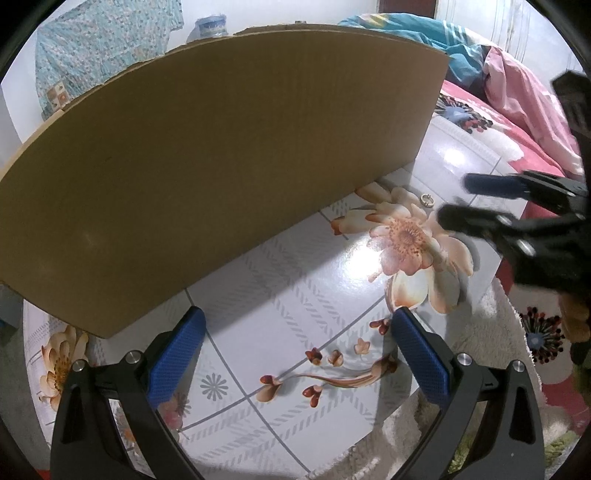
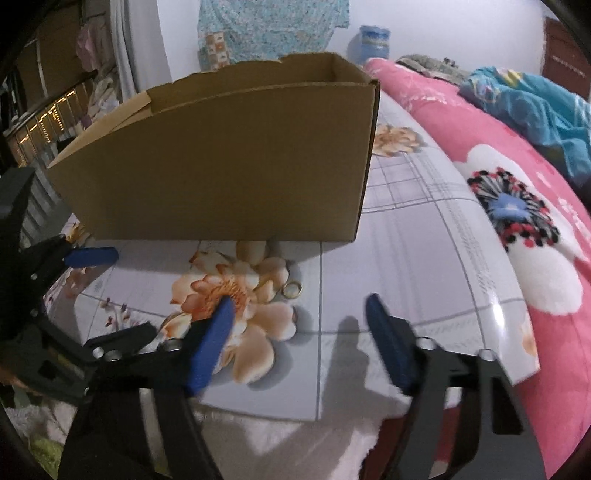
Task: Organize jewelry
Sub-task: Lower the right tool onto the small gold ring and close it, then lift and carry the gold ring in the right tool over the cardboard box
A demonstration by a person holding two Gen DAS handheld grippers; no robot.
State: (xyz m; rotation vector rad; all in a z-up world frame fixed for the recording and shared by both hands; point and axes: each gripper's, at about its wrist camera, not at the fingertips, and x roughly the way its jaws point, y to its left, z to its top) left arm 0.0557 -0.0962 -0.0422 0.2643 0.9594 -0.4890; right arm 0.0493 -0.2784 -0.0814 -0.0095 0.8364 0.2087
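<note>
A small gold ring (image 2: 292, 289) lies on the flower-print tabletop (image 2: 406, 258), just in front of an open cardboard box (image 2: 221, 166). It also shows in the left wrist view (image 1: 426, 199), near the box's right corner (image 1: 221, 166). My right gripper (image 2: 299, 306) is open and empty, its blue fingers either side of the ring and just short of it. It enters the left wrist view from the right (image 1: 452, 199). My left gripper (image 1: 295, 325) is open and empty, low over the table beside the box front. One of its fingers (image 2: 92, 256) shows at the right wrist view's left edge.
A bed with a pink flowered blanket (image 2: 517, 206) runs along the table's right side, with a blue cloth (image 2: 535, 103) on it. A white fluffy rug (image 1: 491, 350) lies below the table edge. A patterned cloth (image 2: 273, 26) hangs on the wall behind the box.
</note>
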